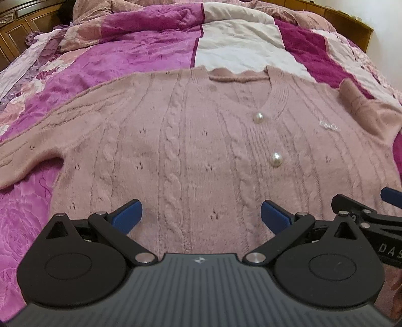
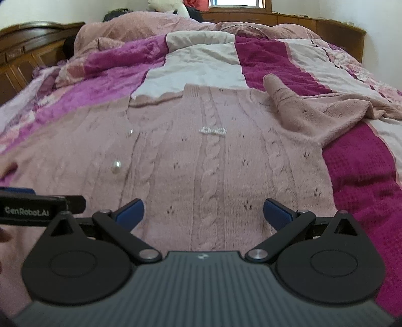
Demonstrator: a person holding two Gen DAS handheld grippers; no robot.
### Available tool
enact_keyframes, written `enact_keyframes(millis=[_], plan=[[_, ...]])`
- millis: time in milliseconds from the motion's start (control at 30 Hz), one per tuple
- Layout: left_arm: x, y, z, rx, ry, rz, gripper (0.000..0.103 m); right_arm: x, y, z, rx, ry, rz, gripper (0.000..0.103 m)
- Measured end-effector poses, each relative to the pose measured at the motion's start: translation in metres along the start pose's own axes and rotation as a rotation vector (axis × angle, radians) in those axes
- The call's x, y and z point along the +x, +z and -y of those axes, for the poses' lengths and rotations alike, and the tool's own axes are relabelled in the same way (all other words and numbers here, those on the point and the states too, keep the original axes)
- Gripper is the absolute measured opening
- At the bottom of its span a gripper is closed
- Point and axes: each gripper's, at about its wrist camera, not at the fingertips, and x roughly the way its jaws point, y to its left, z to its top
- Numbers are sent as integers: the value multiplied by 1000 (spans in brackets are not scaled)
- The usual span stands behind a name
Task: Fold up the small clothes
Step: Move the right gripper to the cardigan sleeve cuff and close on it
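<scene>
A pink cable-knit cardigan (image 1: 191,140) with pearl buttons (image 1: 275,159) lies flat, front up, on the bed; it also shows in the right wrist view (image 2: 208,163). Its left sleeve (image 1: 30,151) stretches out to the left. Its right sleeve (image 2: 314,113) is bunched and folded up near the shoulder. My left gripper (image 1: 201,213) is open and empty over the lower hem. My right gripper (image 2: 203,212) is open and empty over the hem too, just right of the left one. Each gripper's arm shows at the edge of the other's view.
A purple, magenta and white quilt (image 1: 130,50) covers the bed, shown also in the right wrist view (image 2: 364,181). A rumpled pink blanket (image 2: 150,25) lies at the far end. A wooden headboard (image 2: 30,45) and cabinets (image 2: 314,22) ring the bed.
</scene>
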Motion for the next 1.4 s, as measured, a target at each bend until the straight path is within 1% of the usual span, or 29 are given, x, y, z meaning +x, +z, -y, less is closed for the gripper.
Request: enact_keyframes(millis=[300,433,567,667,767,900,1100,1200,1300,1400], plan=[[-11,7,4,-2,10,-1,103,-9,10,9,16,27,8,103],[-14,11,2,-2,12,8,103,-13,23,25,42,6,36,103],[-17,22,1,-1,6,27,103,-11,41,52,75,-4,32,103],[-17,33,4,11,15,41,103,-10,57,76,89,-17,48,103],[-16,42,7,10,19,43,103,-5,73,103,111,-57,68,103],[-10,50,13,9,27,29,103,8,94,147,163,-85,73,103],[2,59,18,-3,45,1,103,30,119,211,241,-158,98,103],[8,63,20,-13,58,-8,103,45,127,244,292,-202,102,103],[15,66,24,-8,77,-22,103,64,132,278,381,-245,89,103],[21,67,27,1,91,-35,103,82,135,304,431,-258,80,103]])
